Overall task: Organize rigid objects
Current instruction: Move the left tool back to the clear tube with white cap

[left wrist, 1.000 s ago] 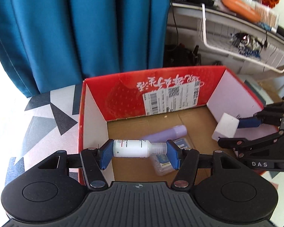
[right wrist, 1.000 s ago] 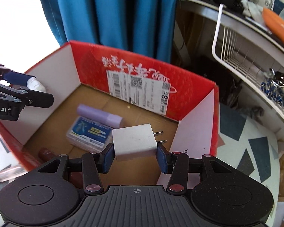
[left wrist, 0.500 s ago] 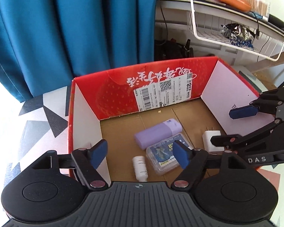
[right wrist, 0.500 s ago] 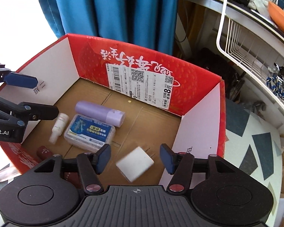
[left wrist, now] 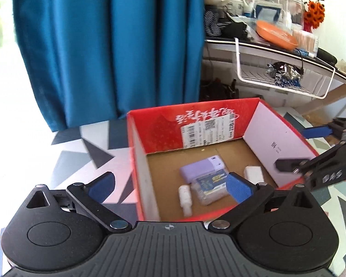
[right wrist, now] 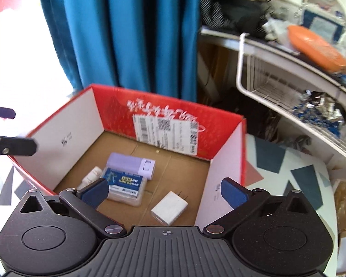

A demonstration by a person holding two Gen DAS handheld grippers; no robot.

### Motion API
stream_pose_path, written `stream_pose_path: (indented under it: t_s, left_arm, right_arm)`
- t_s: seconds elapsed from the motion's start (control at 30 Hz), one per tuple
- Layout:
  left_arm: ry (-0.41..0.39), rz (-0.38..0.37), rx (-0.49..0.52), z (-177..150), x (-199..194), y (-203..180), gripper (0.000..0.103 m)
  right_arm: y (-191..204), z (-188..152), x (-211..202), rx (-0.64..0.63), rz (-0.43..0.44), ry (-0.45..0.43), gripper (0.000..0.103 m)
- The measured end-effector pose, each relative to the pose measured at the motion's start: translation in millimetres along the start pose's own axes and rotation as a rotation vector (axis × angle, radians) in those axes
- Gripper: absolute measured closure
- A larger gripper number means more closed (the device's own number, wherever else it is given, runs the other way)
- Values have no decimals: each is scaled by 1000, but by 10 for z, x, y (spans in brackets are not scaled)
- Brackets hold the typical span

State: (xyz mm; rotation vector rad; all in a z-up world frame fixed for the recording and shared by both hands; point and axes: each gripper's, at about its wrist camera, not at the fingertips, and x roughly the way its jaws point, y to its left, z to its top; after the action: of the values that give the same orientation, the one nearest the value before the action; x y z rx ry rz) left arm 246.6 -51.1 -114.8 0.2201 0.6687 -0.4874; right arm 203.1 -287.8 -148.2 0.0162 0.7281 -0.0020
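Red box (right wrist: 117,97) already held bottle (left wrist: 185,195), charger (right wrist: 169,209), case (right wrist: 124,184); both grippers (left wrist: 170,185) (right wrist: 165,190) hung spread, empty; little seemed left.

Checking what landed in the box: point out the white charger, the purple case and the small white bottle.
white charger (right wrist: 169,210), right wrist view, top face.
purple case (right wrist: 126,165), right wrist view, main body.
small white bottle (left wrist: 185,195), left wrist view, its body.

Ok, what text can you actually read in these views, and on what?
"DAS": on the right hand-held gripper, seen from the left wrist.
"8": on the shipping label on the red box; its other print, barcode and QR code are too blurred.
White script on the box wall: unreadable.
Plastic case: blurred.
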Motion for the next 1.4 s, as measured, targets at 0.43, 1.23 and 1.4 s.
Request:
stream_pose_path:
  t_s: [0.43, 1.23, 1.4]
  left_arm:
    - [124, 102, -173, -854, -214, 228, 5]
    - [273, 121, -210, -1521, 135, 449, 59]
    - [260, 139, -221, -1452, 195, 544, 58]
  right_arm:
    - [140, -563, -448, 67, 37, -102, 0]
    - [1341, -988, 150, -270, 286, 66, 23]
    - [1508, -1009, 319, -305, 338, 89, 46]
